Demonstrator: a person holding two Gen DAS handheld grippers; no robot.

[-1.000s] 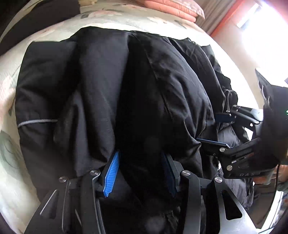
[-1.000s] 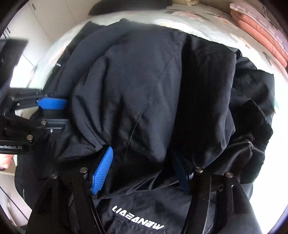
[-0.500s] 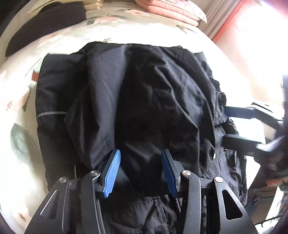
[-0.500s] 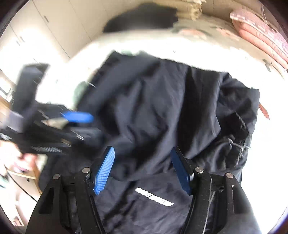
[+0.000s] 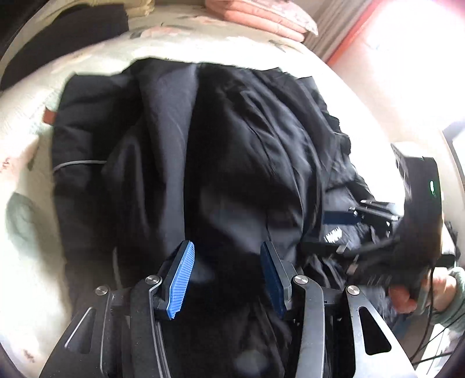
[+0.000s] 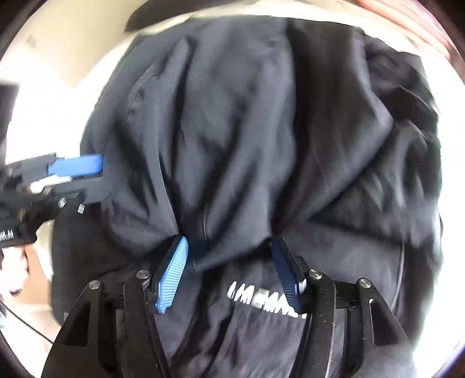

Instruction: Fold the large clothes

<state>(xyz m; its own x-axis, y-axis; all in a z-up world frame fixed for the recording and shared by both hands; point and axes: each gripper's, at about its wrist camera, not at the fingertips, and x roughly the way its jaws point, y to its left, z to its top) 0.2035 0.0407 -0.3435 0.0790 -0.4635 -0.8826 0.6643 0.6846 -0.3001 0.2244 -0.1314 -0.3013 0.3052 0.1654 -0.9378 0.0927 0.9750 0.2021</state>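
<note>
A large black jacket (image 5: 232,162) lies heaped on the bed (image 5: 32,261), over a pale floral bedspread, with a stack of pink bedding (image 5: 261,20) at the far side. The person holds both tools low over the near edge of the garment.

The left claw (image 5: 226,273) has a bunched fold of the dark cloth gathered between its blue pads, and the fabric rises from them in taut ridges, so I judge it clamped on the jacket. The right claw (image 6: 229,270) stands just beside it, and the person's hand (image 5: 418,293) grips its handle. Its jaws have just been closing, and a pinch of the jacket's hem sits between them, creases fanning out from the pads; it looks clamped too. Below that pinch, a white printed logo (image 6: 261,299) shows on the layer underneath.

As for progress, the fold seems under way, not finished. The near edge is lifted in two places over the lower layer, but the body of the jacket is rumpled, with a loose, crumpled mass along its right side. Still to do, I think: carry the edge across, lay it flat, smooth it and fold again.
</note>
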